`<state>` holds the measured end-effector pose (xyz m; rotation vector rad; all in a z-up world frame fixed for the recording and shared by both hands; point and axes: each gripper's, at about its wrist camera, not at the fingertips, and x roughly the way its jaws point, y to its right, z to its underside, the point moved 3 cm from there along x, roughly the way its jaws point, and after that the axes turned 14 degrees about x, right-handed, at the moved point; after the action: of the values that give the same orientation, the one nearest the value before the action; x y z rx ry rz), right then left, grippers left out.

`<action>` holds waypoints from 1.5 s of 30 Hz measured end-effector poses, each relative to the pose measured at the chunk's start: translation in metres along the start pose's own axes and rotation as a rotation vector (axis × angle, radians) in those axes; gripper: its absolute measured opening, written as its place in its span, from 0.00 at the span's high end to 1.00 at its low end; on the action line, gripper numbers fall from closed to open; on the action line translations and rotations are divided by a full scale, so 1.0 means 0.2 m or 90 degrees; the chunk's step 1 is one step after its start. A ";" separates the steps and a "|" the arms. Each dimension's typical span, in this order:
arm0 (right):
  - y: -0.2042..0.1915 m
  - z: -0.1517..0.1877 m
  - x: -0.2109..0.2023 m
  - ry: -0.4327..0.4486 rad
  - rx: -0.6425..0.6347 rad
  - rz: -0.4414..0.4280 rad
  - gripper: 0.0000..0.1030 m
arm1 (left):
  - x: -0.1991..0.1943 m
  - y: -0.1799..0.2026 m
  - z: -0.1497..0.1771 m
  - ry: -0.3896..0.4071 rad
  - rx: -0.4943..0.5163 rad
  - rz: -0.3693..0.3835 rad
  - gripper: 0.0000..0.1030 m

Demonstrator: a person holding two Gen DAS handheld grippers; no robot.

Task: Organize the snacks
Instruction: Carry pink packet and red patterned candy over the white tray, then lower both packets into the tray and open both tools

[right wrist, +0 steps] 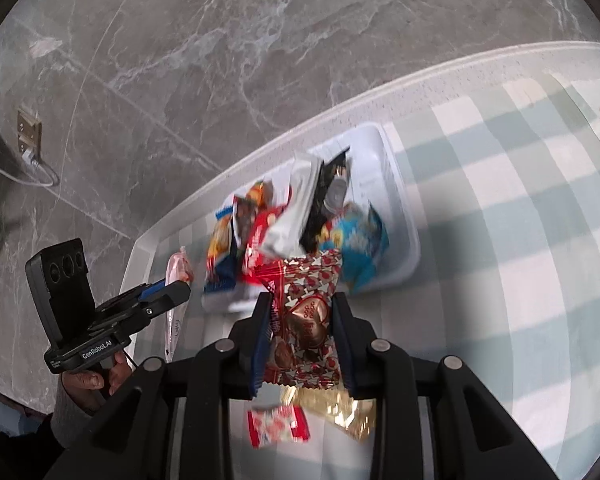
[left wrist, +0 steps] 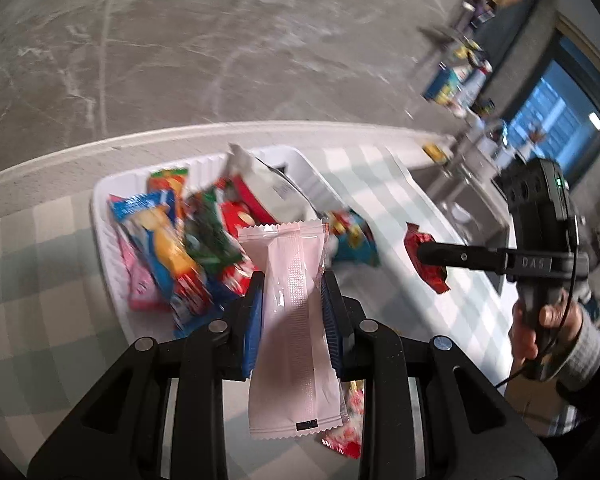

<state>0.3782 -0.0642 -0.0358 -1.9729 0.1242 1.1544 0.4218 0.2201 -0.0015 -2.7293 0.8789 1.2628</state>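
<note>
Left gripper (left wrist: 290, 300) is clamped on a pale pink sachet (left wrist: 294, 320): both blue pads press its long sides, the packet stands lengthwise between them, back seam facing the camera, top edge poking past the fingertips toward 12 o'clock, bottom edge hanging below the pads.

Right gripper (right wrist: 302, 316) is clamped on a red-and-white heart-print wrapper (right wrist: 308, 332) with a copper-coloured heart on it; pads grip both sides.

White basket (left wrist: 100, 216) sits on the checked tablecloth (left wrist: 40, 280), at 11 o'clock from the left fingertips in the left wrist view and at 12 o'clock from the right fingertips in the right wrist view. It is heaped with snacks: blue-and-yellow packet (left wrist: 164, 240), green packet (left wrist: 210, 240), pink packet (left wrist: 140, 280), white pouch (left wrist: 268, 188) standing tilted against the far wall. Contents are motion-blurred, labels unreadable.

A blue snack bag (right wrist: 356, 248) drapes over the basket's near rim, at 1 o'clock from the right gripper.

On the cloth, below the right gripper at 6 o'clock: a small red-and-white candy (right wrist: 278, 426) and a gold-foil packet (right wrist: 340, 412), just beside each other.

In the left view the right gripper comes in from 3 o'clock, a hand (left wrist: 548, 328) on its grip, red wrapper at its tip.
</note>
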 end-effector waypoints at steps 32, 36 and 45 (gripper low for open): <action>0.03 -0.46 0.44 -0.008 0.021 0.021 0.64 | 0.33 -0.38 -0.27 -0.004 -0.074 -0.106 0.75; 0.04 -0.46 0.44 -0.007 0.010 0.028 0.57 | 0.35 -0.36 -0.27 -0.011 -0.055 -0.124 0.73; -0.01 -0.43 0.38 0.008 -0.016 0.027 0.54 | 0.31 -0.31 -0.29 -0.005 -0.024 -0.158 0.56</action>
<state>0.4815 -0.0996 -0.0716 -2.0082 0.1588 1.1765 0.5261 0.2289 -0.0195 -2.7511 0.4990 1.2516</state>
